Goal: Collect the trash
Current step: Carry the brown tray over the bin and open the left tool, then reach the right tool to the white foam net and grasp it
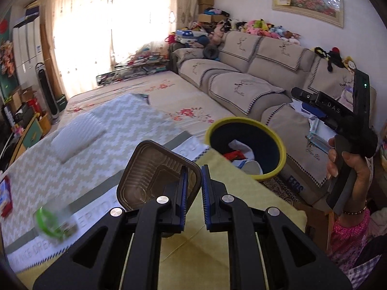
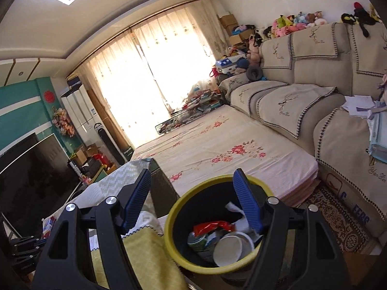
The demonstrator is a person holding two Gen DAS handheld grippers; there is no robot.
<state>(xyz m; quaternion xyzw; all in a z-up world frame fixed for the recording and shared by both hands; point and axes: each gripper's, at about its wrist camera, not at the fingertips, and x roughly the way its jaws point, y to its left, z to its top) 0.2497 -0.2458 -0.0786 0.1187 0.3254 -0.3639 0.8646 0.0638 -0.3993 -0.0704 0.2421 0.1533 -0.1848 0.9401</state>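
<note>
My left gripper [image 1: 193,174] is shut on the rim of a brown plastic food tray [image 1: 147,176] and holds it tilted above the table. A yellow-rimmed dark bin [image 1: 246,152] with trash inside stands just right of the tray. In the right wrist view the bin [image 2: 217,227] lies right below my right gripper [image 2: 193,198], which is open and empty. The bin holds a red wrapper [image 2: 212,226], a white lid [image 2: 232,247] and paper. A green-lidded cup [image 1: 52,222] lies blurred on the table at left. The right gripper also shows in the left wrist view [image 1: 321,106], held up in a hand.
The table has a yellow cloth [image 1: 217,232] and a zigzag-patterned cover [image 1: 96,125] with a white tissue pack [image 1: 77,137]. A beige sofa [image 1: 254,72] runs along the right, a flowered mattress [image 2: 217,145] before it. A television [image 2: 31,176] stands at left.
</note>
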